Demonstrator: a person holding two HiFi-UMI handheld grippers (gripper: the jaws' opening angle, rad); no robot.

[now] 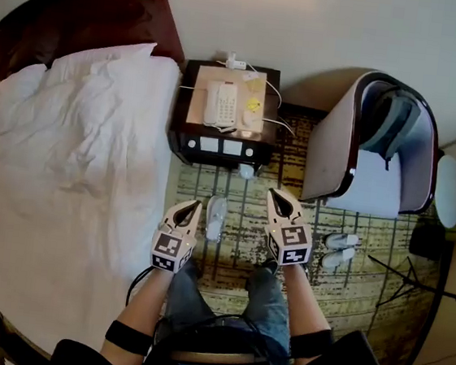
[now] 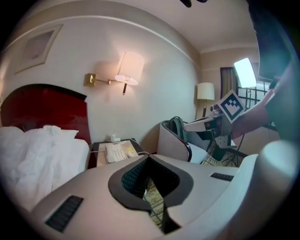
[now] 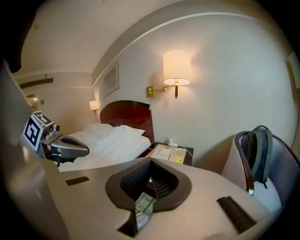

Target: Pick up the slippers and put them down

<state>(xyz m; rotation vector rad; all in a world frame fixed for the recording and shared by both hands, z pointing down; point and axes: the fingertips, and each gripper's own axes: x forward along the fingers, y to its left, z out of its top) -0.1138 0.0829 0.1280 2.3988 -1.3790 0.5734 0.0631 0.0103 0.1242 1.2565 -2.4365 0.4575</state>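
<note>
The left claw (image 2: 148, 160) is closed, with its two jaws pressed together and nothing held between them. Only a strip of patterned carpet (image 1: 237, 246) is seen through the slit behind the tips. The right claw (image 3: 151, 165) is likewise shut and empty. In the head view both claws are held side by side above the floor, clear of everything, in front of the person's legs.

One white slipper (image 1: 217, 217) is seen lying on the carpet, between the two claws in the head view and touched by neither. A pair of slippers (image 1: 340, 250) is set on the carpet further right, just in front of the armchair (image 1: 330, 148), in which a backpack (image 1: 395, 119) is propped. The bed (image 1: 67, 159) is at the left. Between the bed and the armchair a dark surface (image 1: 182, 136) is placed, carrying a telephone (image 1: 221, 103).
</note>
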